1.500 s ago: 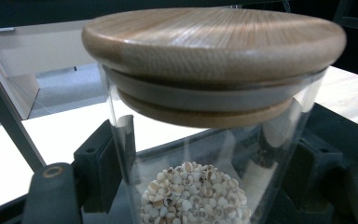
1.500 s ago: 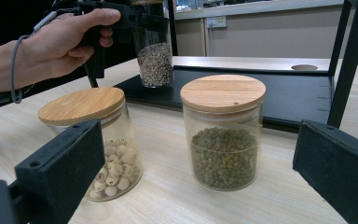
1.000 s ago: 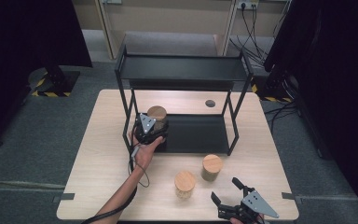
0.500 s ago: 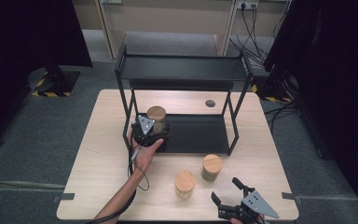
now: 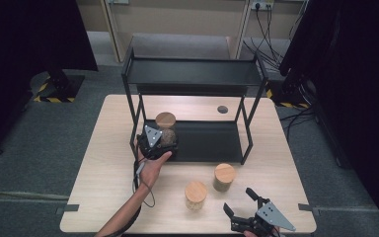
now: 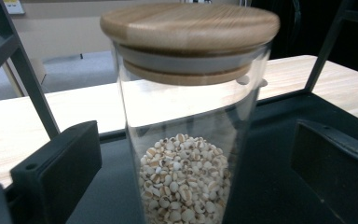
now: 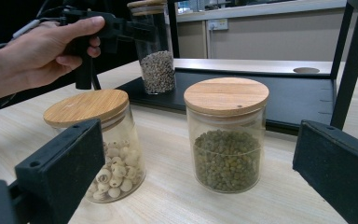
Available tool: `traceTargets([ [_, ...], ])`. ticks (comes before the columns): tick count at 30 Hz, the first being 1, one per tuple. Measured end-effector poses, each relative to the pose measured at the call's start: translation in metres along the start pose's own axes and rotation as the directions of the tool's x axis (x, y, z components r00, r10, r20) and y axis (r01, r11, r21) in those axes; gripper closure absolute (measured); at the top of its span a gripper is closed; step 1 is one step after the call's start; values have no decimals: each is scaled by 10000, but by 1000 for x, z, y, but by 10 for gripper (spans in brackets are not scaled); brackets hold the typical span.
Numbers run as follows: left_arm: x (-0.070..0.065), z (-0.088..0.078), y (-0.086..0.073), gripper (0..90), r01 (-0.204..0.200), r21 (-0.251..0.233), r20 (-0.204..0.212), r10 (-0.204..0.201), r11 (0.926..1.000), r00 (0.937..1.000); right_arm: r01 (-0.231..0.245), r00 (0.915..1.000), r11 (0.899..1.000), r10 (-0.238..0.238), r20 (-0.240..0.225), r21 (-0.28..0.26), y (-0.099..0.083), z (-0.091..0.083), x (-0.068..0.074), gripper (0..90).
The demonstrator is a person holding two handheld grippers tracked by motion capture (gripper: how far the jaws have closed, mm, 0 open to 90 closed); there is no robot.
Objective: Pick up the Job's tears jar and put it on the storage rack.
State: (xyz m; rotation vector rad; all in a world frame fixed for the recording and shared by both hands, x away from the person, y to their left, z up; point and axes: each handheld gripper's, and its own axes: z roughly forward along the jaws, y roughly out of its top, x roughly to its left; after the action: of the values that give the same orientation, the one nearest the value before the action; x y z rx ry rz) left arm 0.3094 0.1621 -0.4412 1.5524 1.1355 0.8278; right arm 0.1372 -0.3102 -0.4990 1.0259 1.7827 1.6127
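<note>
Left gripper (image 5: 164,139) at the tall grain jar (image 6: 186,121) on the rack's bottom shelf (image 5: 212,143), left end — jaws spread either side of it, glass not touched. Right gripper (image 5: 244,205) at the near table (image 5: 98,163) edge, jaws spread, empty. Bean jar (image 7: 226,135) and seed jar (image 7: 100,142) stand just beyond it.

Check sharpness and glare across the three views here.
High view: soft, evenly lit, dark at the side edges. Left gripper view: jar close, glass reflecting bright table, tool jaws slightly blurred. Right gripper view: both near jars sharp, background soft.
</note>
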Motion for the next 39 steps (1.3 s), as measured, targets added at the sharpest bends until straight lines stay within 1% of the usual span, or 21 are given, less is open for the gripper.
traceTargets([
  [3, 1, -6, 0, 16, -7, -49, 133, 8, 10000, 9999, -5, 10000, 10000, 5, 7, -15, 0, 0, 0, 24],
  [9, -2, -19, 0, 15, -181, -134, 399, 186, 9997, 9990, 5, 10000, 10000, -5, -3, -15, 0, 0, 0, 24],
  [11, -2, -22, 0, 15, -183, -171, 483, 191, 9997, 9987, 0, 10000, 10000, 0, 3, -8, 0, 0, 0, 24],
  [18, -4, -35, -2, 15, -254, -255, 846, 275, 9994, 9960, -7, 10000, 10000, 7, -7, -9, 0, 0, 0, 24],
  [21, -2, -40, -3, 15, -322, -268, 1005, 348, 9991, 9943, -21, 10000, 10000, 21, -11, -8, 0, 0, 0, 24],
  [24, 0, -45, -4, 15, -405, -269, 1053, 432, 9988, 9935, -14, 10000, 10000, 14, -12, -18, 0, 0, 1, 24],
  [28, 3, -53, -8, 15, -362, -250, 1136, 388, 9990, 9928, -20, 10000, 10000, 20, -4, -12, 0, 1, 1, 24],
  [32, 5, -62, -14, 15, -413, -232, 1304, 440, 9989, 9905, 1, 10000, 10000, -1, -8, -37, -1, 0, 1, 24],
  [37, 6, -73, -22, 16, -315, -194, 1538, 341, 9993, 9875, -13, 10000, 10000, 13, 5, -42, -1, 0, 1, 24],
  [39, 5, -77, -23, 15, -377, -231, 1590, 409, 9990, 9864, -7, 10000, 10000, 7, 1, -19, 0, 1, 1, 24],
])
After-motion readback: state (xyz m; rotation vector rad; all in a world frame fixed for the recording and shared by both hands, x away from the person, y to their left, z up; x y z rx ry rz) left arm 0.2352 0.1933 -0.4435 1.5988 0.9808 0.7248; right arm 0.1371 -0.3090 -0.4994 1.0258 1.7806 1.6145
